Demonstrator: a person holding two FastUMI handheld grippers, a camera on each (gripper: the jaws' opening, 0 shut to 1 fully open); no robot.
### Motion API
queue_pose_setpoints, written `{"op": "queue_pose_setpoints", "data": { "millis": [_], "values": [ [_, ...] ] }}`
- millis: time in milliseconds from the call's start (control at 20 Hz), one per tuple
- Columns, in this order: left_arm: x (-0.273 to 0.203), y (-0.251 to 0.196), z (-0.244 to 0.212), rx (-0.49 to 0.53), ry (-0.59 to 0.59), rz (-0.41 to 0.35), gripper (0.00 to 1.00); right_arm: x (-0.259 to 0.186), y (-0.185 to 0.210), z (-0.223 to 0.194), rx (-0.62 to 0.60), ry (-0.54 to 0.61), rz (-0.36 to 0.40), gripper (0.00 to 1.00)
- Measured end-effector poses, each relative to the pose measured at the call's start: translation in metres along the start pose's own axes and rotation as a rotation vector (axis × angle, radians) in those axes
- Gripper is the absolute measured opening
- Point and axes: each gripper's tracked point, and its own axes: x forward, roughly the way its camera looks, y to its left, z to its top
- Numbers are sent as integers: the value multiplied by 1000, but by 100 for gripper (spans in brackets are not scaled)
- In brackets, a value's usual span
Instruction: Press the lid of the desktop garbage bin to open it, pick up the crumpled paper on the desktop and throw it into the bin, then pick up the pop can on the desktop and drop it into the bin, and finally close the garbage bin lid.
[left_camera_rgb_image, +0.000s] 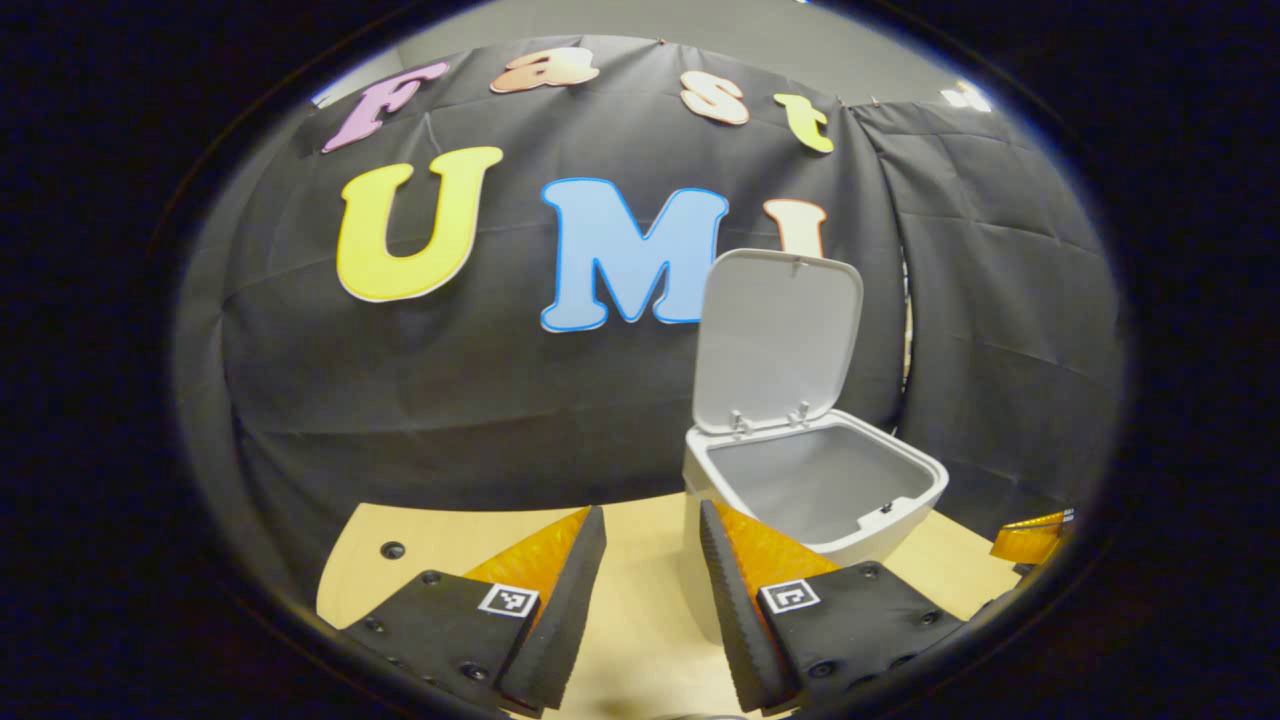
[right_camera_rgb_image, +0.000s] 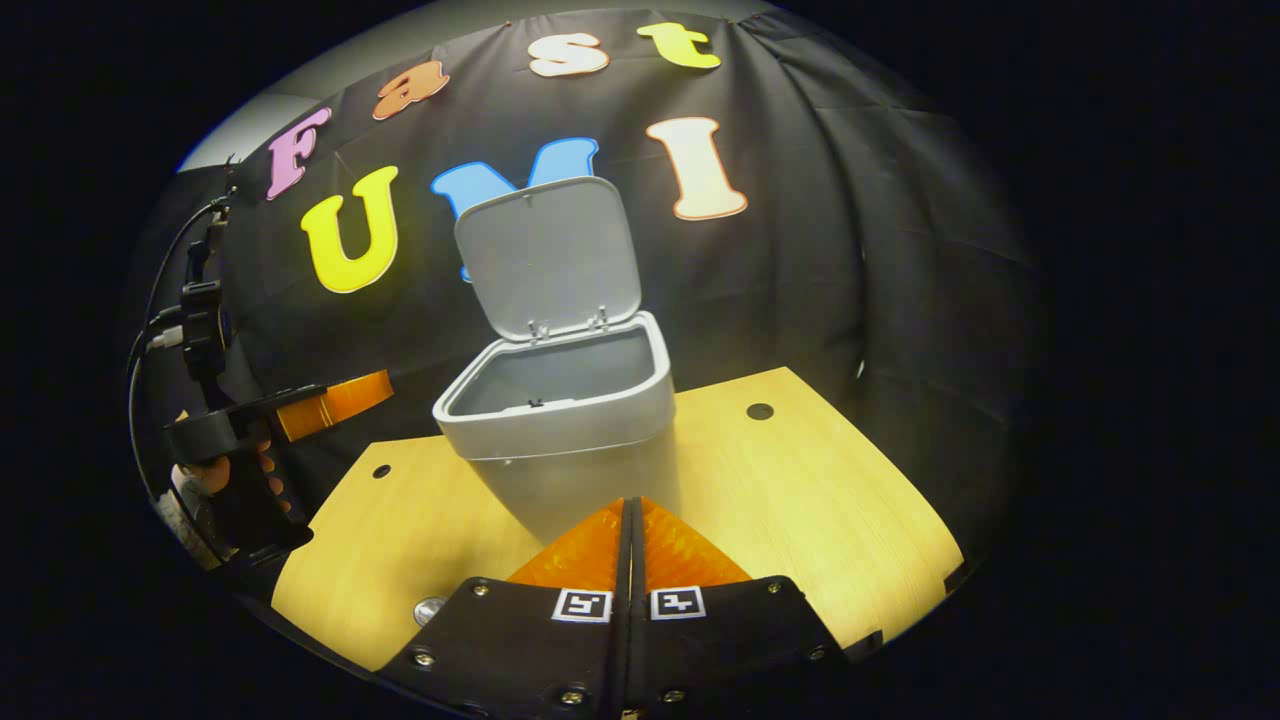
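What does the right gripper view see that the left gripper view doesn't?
Right gripper view: a hand holding the left gripper, cables above it, and the right gripper with its fingers closed together.
Left gripper view: the left gripper's own fingers spread open, with table showing between them.
Both: the bin with its lid up, standing on the table.

bin (right_camera_rgb_image: 560, 420) pale grey | lid (right_camera_rgb_image: 545, 255) grey | table (right_camera_rgb_image: 800, 490) light wood, perhaps yellowish
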Motion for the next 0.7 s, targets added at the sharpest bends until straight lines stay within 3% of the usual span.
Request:
{"op": "queue_pose_setpoints", "data": {
  "millis": [100, 150, 200, 250, 500, 550, 600, 650, 700],
  "values": [
    [-10, 22, -1, -10, 2, 41, 60, 13, 16, -2, -21, 16, 39, 0],
    [-16, 34, -1, -13, 3, 62, 75, 17, 27, -6, -31, 25, 63, 0],
    [-23, 46, -3, -15, 3, 87, 78, 20, 38, -8, -41, 36, 89, 0],
    [-29, 58, -4, -17, 3, 111, 73, 24, 47, -9, -50, 42, 111, 0],
    [-58, 104, -15, -40, 11, 203, 80, 38, 91, -18, -106, 83, 215, 0],
    [-62, 111, -18, -45, 13, 219, 75, 38, 96, -21, -115, 90, 230, 0],
    [-67, 117, -20, -50, 14, 232, 87, 37, 102, -24, -124, 99, 248, 0],
    [-71, 121, -22, -57, 16, 241, 85, 38, 107, -27, -133, 108, 259, 0],
    [-75, 125, -23, -63, 17, 251, 84, 38, 113, -29, -140, 119, 276, 7]
  ]
}}
